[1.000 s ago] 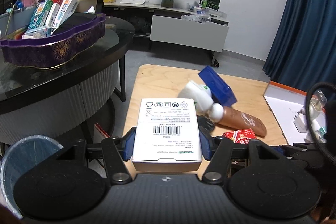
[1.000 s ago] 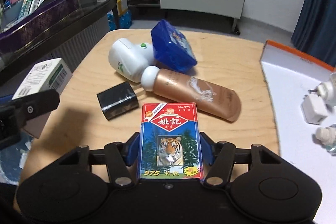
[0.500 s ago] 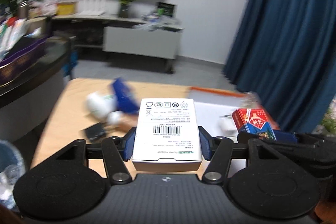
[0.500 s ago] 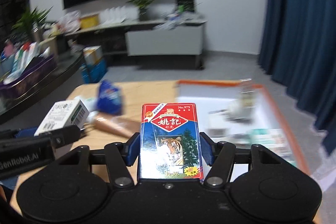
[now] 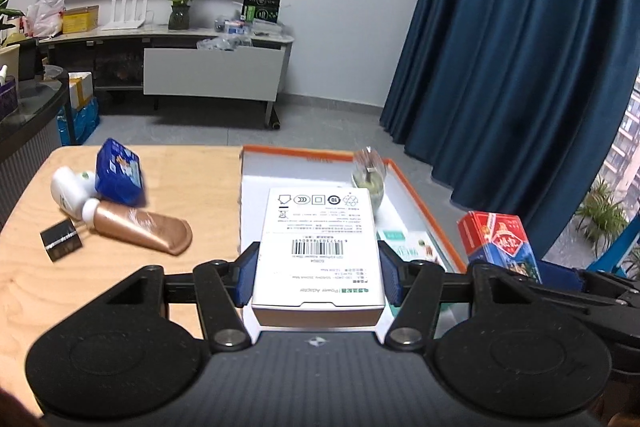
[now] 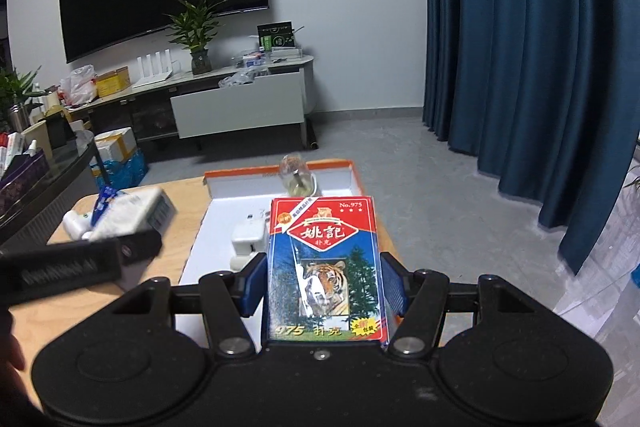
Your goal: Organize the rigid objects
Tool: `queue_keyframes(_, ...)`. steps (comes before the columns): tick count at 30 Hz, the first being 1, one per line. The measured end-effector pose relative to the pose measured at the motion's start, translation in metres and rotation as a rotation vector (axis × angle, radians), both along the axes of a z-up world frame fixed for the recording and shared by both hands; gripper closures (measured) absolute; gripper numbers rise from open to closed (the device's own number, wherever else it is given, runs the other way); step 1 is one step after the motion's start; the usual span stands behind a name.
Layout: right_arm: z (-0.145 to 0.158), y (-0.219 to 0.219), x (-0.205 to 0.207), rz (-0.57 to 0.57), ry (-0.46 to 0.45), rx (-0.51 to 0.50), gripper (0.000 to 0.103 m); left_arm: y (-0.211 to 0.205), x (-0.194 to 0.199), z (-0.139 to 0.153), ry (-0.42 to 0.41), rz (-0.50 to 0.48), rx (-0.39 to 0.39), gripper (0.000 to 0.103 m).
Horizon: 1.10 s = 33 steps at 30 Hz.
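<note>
Pinching a white box (image 5: 318, 247), the left gripper (image 5: 318, 279) is hovering; the right gripper (image 6: 323, 287) is clamping a card pack (image 6: 325, 267), tray (image 6: 240, 183) ahead of both.

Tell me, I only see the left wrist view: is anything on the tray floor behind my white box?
Observer: Yes. The right wrist view shows a white plug adapter lying on the tray floor, hidden behind your white box.
Operator: Is the right gripper holding its card pack squarely?
Observer: Yes. The right gripper has a blue pad on each long side of the card pack, tiger face up.
</note>
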State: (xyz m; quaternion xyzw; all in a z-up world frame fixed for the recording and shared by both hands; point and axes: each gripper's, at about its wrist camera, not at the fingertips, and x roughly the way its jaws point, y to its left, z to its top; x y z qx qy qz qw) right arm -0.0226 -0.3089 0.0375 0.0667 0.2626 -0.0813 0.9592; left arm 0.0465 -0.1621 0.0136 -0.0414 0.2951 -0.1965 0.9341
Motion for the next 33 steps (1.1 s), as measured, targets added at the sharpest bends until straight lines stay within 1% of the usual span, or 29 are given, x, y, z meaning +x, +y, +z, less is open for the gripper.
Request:
queue_keyframes(4,-0.006,0.001,-0.001,0.0,0.001,0.012,0.032,0.001,0.001,0.002,-0.008,0.006,0.028,0.043)
queue_keyframes(7,-0.007,0.002,-0.004,0.007,-0.002,0.016,0.032,0.002,0.002,0.003,0.0,0.017,0.019,0.043)
queue_keyframes(14,-0.005,-0.002,-0.009,0.007,-0.009,0.008,0.032,-0.005,-0.006,0.004,-0.013,0.014,0.03,0.043)
queue_keyframes(20,-0.005,-0.001,-0.009,0.005,0.005,0.01,0.032,-0.008,-0.009,0.003,-0.018,0.012,0.046,0.043)
queue_keyframes(33,-0.008,-0.004,-0.003,0.008,0.014,0.008,0.032,-0.007,-0.007,-0.001,-0.006,0.008,0.047,0.043)
